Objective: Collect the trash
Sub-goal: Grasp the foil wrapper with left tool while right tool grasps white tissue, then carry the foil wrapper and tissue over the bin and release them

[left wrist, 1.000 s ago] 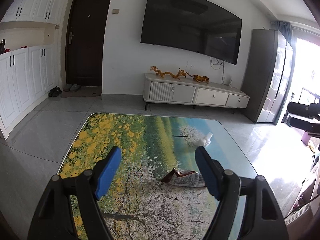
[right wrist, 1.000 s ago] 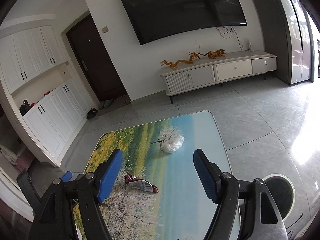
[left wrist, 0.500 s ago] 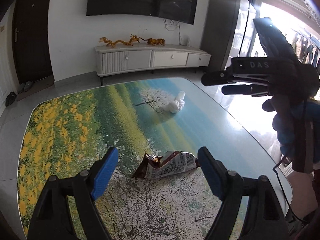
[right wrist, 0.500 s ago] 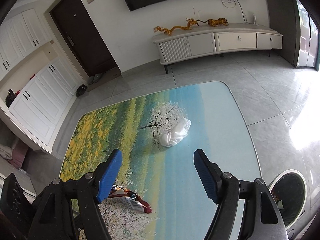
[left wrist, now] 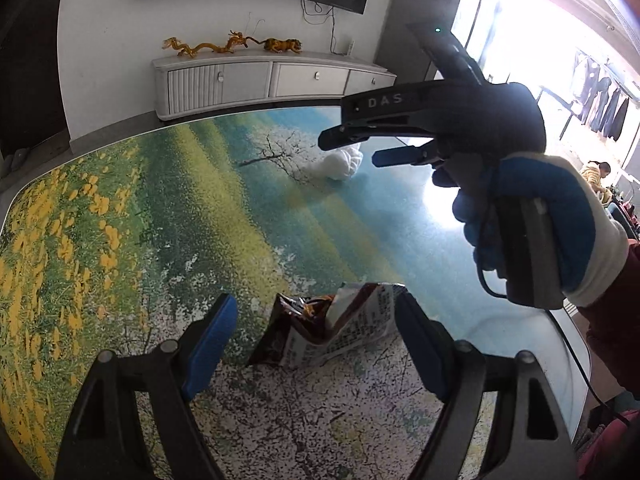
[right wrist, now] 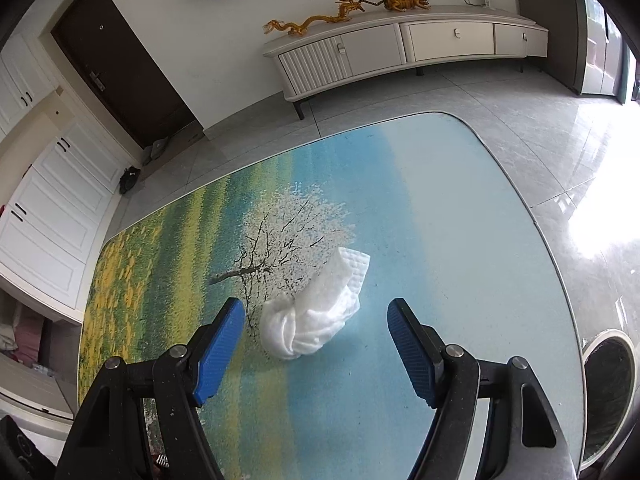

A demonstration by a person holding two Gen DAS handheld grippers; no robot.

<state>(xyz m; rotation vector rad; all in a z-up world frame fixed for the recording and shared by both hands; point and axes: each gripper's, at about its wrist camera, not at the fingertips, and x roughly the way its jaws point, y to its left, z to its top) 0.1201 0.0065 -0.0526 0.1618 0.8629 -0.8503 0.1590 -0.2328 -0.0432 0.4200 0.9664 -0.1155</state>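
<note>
A crumpled snack wrapper [left wrist: 332, 328], dark red with white print, lies on the landscape-printed table [left wrist: 160, 200]. My left gripper [left wrist: 316, 310] is open just above it, and the wrapper sits between the blue pads with its right edge close to the right pad. A crumpled white tissue [right wrist: 316, 320] lies near the painted tree. My right gripper [right wrist: 316, 310] is open over it, its pads on either side and apart from it. The left wrist view also shows the tissue [left wrist: 340, 164], with the right gripper [left wrist: 348, 151] held over it by a gloved hand [left wrist: 540, 220].
A round bin [right wrist: 592, 346] with a pale rim stands on the floor off the table's right edge. Beyond the table's far edge are grey floor tiles, a white TV cabinet [right wrist: 400, 48], a dark door [right wrist: 120, 68] and white cupboards [right wrist: 52, 208].
Both grippers came down and forward toward the table. The wrapper now sits between the left pads and the tissue between the right pads. Both jaws stayed open.
</note>
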